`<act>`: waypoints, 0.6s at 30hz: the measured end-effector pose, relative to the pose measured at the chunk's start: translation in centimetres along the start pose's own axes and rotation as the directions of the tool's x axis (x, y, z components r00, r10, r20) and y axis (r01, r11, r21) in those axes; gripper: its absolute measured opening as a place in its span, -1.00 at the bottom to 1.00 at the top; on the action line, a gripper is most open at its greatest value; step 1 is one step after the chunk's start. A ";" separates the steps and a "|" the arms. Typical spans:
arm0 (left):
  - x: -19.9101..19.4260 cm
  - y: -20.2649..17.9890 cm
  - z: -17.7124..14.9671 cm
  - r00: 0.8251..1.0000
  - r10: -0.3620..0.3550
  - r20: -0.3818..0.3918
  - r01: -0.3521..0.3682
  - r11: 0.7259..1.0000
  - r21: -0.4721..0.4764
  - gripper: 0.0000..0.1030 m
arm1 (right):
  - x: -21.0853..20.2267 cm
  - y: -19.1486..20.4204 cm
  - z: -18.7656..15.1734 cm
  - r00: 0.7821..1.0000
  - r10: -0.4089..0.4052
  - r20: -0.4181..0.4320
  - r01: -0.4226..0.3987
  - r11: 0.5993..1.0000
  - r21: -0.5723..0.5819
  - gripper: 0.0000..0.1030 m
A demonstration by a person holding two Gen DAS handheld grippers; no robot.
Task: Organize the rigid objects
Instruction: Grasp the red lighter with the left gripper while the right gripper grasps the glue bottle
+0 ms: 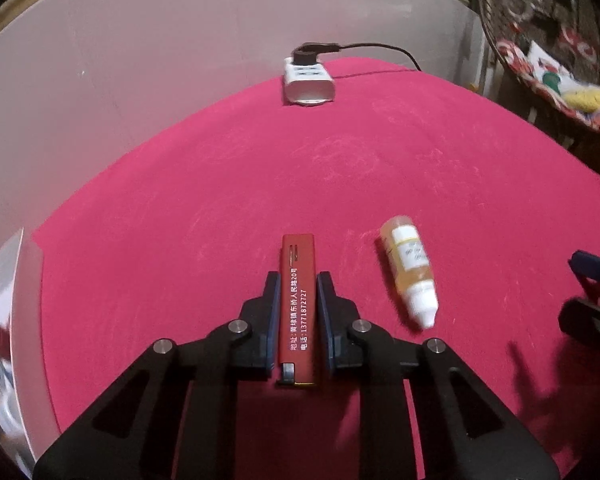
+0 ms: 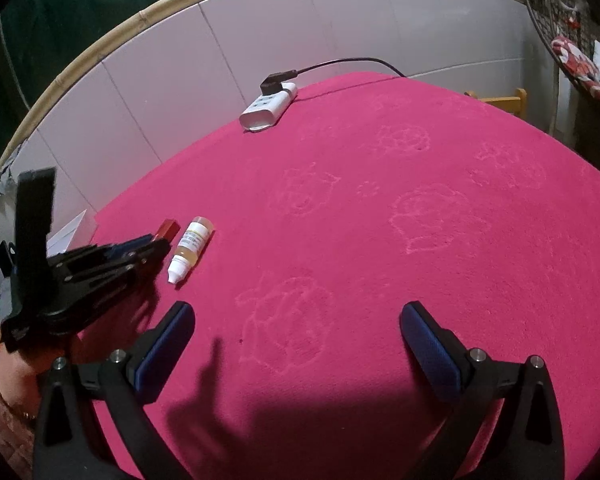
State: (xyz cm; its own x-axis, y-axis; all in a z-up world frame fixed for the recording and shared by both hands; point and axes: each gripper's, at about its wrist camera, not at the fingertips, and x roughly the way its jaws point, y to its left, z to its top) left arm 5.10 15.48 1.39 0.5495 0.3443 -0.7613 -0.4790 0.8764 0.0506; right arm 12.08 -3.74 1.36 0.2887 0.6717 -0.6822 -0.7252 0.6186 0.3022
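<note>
Left claw (image 1: pixel 298 296) closed narrow on a red lighter (image 1: pixel 298 300), blue pads pressing both long sides; lighter lies lengthwise between the fingers, white printed text along its top face, its far end sticking out past the fingertips, over the pink cloth of the desk (image 1: pixel 380 152). Small dropper bottle (image 1: pixel 410 266) of amber liquid lies on its side just right of the lighter, white nozzle toward the camera, apart from the claw. White power strip (image 1: pixel 308 82) sits at the far edge of the desk by the tiled wall (image 1: pixel 140 60), black plug and cable in it. Right claw (image 2: pixel 298 344) spread wide, nothing between its pads, low over the cloth, well apart from bottle and lighter. A hand and patterned sleeve show at the lower left edge of the right wrist view
</note>
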 end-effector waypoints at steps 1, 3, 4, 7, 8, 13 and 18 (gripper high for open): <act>-0.4 0.7 -0.6 1.000 -0.003 0.000 0.003 1.000 -0.027 -0.67 | 0.0 0.1 0.0 1.000 -0.003 -0.002 0.003 1.000 -0.003 1.00; -1.2 1.6 -1.6 1.000 0.002 -0.001 -0.002 0.998 -0.068 -0.67 | 0.1 0.3 0.0 1.000 -0.009 -0.006 0.009 1.000 -0.012 1.00; -1.5 1.9 -2.0 1.000 0.003 0.001 -0.003 0.997 -0.082 -0.68 | 0.2 0.5 0.0 1.000 -0.012 -0.010 0.012 1.000 -0.020 1.00; -3.5 3.3 -4.1 1.000 0.026 0.016 -0.023 0.990 -0.141 -0.68 | 0.5 1.3 -0.1 0.999 -0.022 -0.025 0.020 0.998 -0.059 1.00; -4.0 3.5 -4.6 0.999 0.037 0.021 -0.033 0.988 -0.154 -0.68 | 0.8 1.7 0.0 0.999 -0.025 -0.032 0.023 0.997 -0.075 1.00; -5.8 4.9 -6.4 0.997 0.068 0.029 -0.059 0.968 -0.244 -0.68 | 3.1 4.8 0.8 0.996 -0.049 -0.071 0.036 0.983 -0.178 1.00; -6.3 5.3 -7.2 0.996 0.080 0.039 -0.066 0.959 -0.275 -0.68 | 5.2 7.5 1.2 0.991 -0.100 -0.089 0.075 0.965 -0.250 1.00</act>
State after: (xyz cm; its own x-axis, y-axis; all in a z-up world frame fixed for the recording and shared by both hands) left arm -5.86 15.46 1.80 0.5359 0.4264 -0.7287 -0.6841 0.7251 -0.0788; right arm 8.88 4.83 0.88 0.3031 0.5673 -0.7657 -0.8346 0.5459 0.0742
